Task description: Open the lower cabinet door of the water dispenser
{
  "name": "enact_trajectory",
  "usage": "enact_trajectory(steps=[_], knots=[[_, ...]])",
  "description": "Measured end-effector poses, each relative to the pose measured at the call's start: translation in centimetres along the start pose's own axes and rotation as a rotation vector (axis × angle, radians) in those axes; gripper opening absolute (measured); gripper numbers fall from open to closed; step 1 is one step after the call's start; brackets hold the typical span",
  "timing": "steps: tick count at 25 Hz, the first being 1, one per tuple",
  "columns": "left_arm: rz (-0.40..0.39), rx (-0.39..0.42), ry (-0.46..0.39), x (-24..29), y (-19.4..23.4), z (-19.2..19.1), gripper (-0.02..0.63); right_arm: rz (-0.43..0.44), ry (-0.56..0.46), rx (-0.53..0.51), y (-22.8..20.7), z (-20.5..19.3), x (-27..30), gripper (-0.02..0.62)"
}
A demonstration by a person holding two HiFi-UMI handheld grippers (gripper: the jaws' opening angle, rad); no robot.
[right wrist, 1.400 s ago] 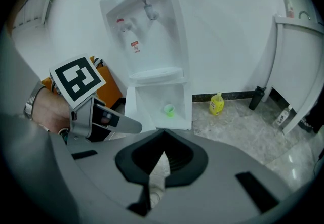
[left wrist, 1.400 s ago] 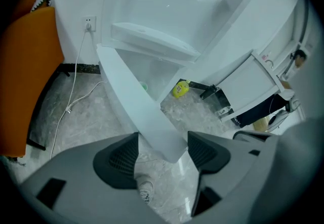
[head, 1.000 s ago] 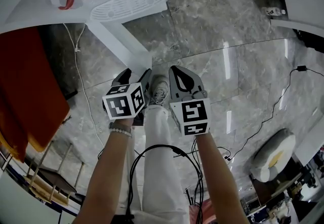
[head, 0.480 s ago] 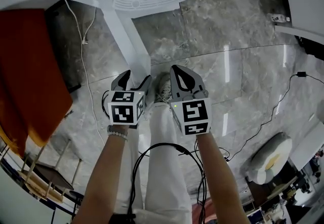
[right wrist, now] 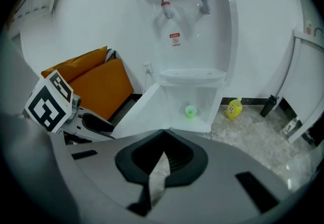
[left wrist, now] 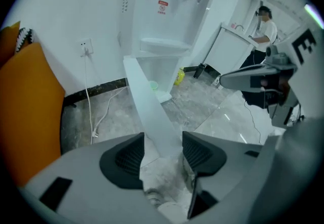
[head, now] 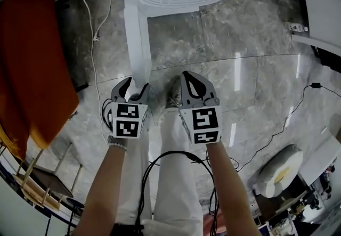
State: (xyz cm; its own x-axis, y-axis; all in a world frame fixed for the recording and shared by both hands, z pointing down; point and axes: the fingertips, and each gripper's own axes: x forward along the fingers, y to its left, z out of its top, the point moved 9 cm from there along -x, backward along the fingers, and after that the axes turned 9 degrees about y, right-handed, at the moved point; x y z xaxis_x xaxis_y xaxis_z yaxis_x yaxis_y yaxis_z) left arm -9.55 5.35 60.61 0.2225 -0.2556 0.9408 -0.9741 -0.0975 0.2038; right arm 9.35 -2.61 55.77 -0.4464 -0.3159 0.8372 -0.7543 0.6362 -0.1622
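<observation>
The white water dispenser (right wrist: pixel 185 36) stands against the wall, with red and blue taps. Its lower cabinet door (head: pixel 136 43) hangs swung out to the left, so the compartment shows a small green cup (right wrist: pixel 190 112). My left gripper (head: pixel 135 84) sits at the door's free edge. In the left gripper view the door (left wrist: pixel 152 112) runs between the closing jaws of the left gripper (left wrist: pixel 163 149), and a thin gap still shows beside the pads. My right gripper (head: pixel 187 75) hovers just right of it, shut and empty. In the right gripper view the right gripper (right wrist: pixel 163 142) points at the open cabinet.
An orange cushioned seat (head: pixel 40 64) stands left of the dispenser, with a white cable (head: pixel 93 38) trailing from the wall. A yellow bottle (right wrist: pixel 233 108) sits on the marble floor to the right. Black cables (head: pixel 277 128) cross the floor. A person (left wrist: pixel 263 31) stands at a white counter.
My left gripper has rolled upright and slid left to the door's free edge, and its jaws have narrowed. The right gripper shifted slightly and stayed shut. The dispenser now sits centred in the head view.
</observation>
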Motion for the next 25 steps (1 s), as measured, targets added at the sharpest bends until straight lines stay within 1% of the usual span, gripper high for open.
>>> enact_trajectory(steps=[1,3,5,7,13,15,16,19,22,25], knots=[[0.012,0.003,-0.005,-0.3,0.3,-0.2,0.243,0.0,0.002,-0.003,0.2,0.0,0.0,0.003],[0.026,-0.015,-0.011,-0.8,1.0,-0.7,0.234,0.001,0.006,-0.009,0.5,0.1,0.0,0.003],[0.044,-0.027,-0.015,-1.3,1.9,-1.2,0.202,0.001,0.011,-0.016,0.8,0.2,0.0,0.003],[0.075,-0.015,-0.023,-1.7,2.8,-1.5,0.183,0.0,0.014,-0.024,1.1,0.4,0.2,0.003],[0.156,0.005,-0.024,-2.6,5.4,-2.1,0.171,-0.001,0.02,-0.034,1.4,0.3,0.3,0.003],[0.196,0.021,-0.021,-2.9,6.0,-2.3,0.151,-0.002,0.024,-0.037,1.4,0.2,0.3,0.003],[0.216,0.018,-0.023,-3.0,6.3,-2.4,0.136,-0.002,0.025,-0.037,1.4,0.1,0.3,0.003],[0.259,-0.026,-0.032,-3.1,7.5,-2.6,0.108,-0.003,0.033,-0.042,1.3,-0.3,0.3,0.003],[0.288,-0.043,-0.037,-3.3,8.5,-2.5,0.1,-0.005,0.061,-0.053,1.4,-0.6,0.3,0.003],[0.312,-0.048,-0.047,-3.4,9.1,-2.5,0.1,-0.005,0.048,-0.057,1.5,-0.6,0.5,0.003]])
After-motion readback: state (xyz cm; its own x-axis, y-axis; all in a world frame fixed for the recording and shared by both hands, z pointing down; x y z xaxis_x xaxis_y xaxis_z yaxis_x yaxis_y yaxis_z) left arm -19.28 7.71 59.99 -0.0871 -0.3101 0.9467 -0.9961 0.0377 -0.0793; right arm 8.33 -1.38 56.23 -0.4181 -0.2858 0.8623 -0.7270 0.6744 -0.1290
